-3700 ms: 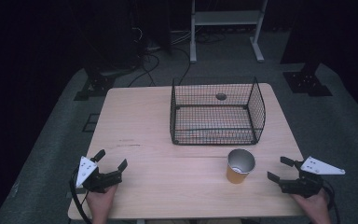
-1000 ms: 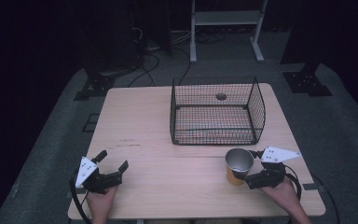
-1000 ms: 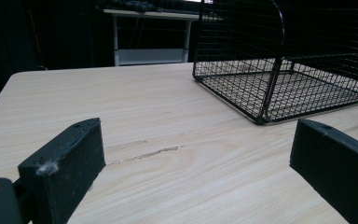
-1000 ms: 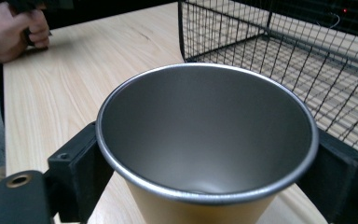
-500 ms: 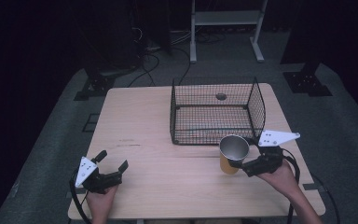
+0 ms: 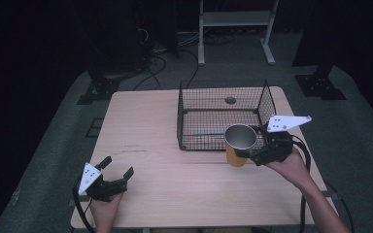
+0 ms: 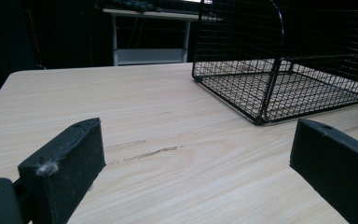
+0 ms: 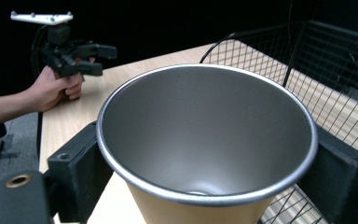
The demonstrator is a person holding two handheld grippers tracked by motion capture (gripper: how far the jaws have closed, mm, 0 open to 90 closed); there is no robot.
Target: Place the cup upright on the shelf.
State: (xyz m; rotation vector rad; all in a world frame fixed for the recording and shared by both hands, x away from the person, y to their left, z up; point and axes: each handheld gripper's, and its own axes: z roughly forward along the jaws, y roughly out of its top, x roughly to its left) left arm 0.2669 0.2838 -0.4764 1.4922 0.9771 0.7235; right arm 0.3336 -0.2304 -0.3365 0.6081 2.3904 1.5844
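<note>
The metal cup (image 6: 238,144), steel-grey inside and tan outside, sits right of centre in the high view, at the near rim of the wire basket (image 6: 190,115). It looks empty, so probably light; the wall is stiff and smooth and tapers downward, so a grip high up near the rolled lip should hold best and is less likely to slip. The right gripper (image 6: 252,153) clamps it there, one black jaw on each side of the wall, as the right gripper view shows. At lower left of the high view the left gripper (image 6: 117,174) rests on the wooden table (image 6: 145,121), jaws spread wide, grasping nothing.
</note>
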